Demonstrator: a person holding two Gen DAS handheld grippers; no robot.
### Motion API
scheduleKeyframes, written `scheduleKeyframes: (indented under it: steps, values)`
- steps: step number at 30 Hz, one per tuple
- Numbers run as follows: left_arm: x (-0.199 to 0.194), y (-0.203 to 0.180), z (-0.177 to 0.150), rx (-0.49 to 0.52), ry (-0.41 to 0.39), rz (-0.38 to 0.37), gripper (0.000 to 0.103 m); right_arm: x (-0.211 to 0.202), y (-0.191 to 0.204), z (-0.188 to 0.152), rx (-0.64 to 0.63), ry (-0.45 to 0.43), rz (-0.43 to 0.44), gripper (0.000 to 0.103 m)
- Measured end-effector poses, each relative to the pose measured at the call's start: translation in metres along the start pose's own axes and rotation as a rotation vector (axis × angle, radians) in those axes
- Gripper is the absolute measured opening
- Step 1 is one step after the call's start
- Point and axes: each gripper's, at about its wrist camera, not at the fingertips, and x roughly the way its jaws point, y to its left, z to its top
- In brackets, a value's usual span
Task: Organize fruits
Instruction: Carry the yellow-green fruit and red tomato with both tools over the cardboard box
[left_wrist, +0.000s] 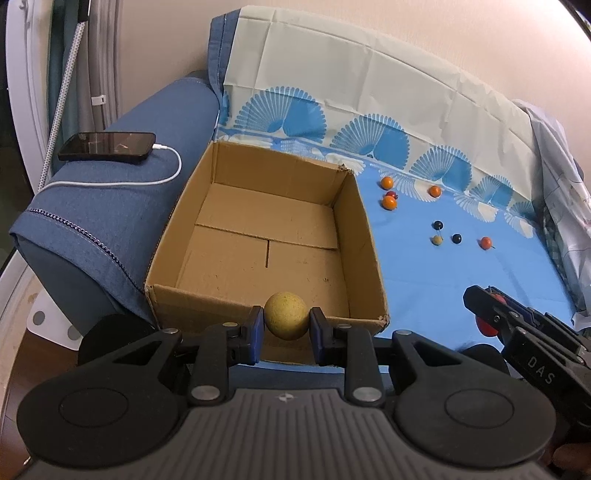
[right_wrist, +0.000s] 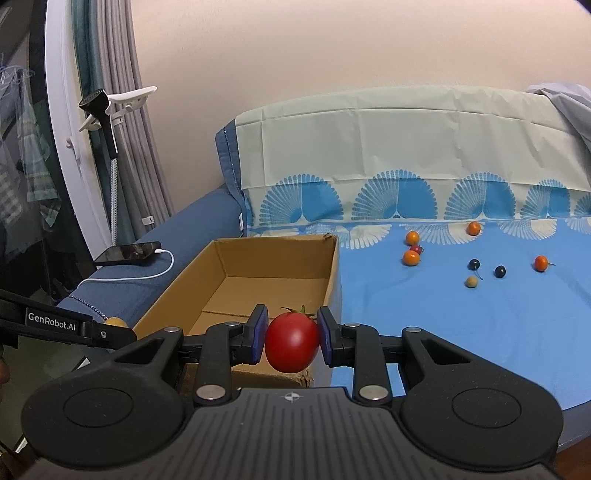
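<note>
Both grippers are loaded and poised at the near edge of the cardboard box (left_wrist: 266, 236) — the carrying step looks done, the dropping step not yet. The left gripper (left_wrist: 286, 320) has its fingers closed on a yellow fruit (left_wrist: 286, 315), which sits just above the box's near wall. The right gripper (right_wrist: 292, 339) pinches a red tomato (right_wrist: 292, 341) at the box's near corner. Next, each likely needs to reach forward past its fingers over the empty box floor, then open. Beyond the fingers and to the right, small orange (right_wrist: 410, 257) and dark fruits (right_wrist: 500, 271) lie scattered on a blue sheet (right_wrist: 461, 325) — a phone (left_wrist: 107, 147) charges on the sofa arm to the left.
</note>
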Motion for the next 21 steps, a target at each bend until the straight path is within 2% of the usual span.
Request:
scheduleKeyframes:
  steps: [21]
  values:
    - [0.01,0.008,0.001,-0.022,0.015,-0.005,0.029,0.012,0.001,0.0,0.003,0.038,-0.007,0.03]
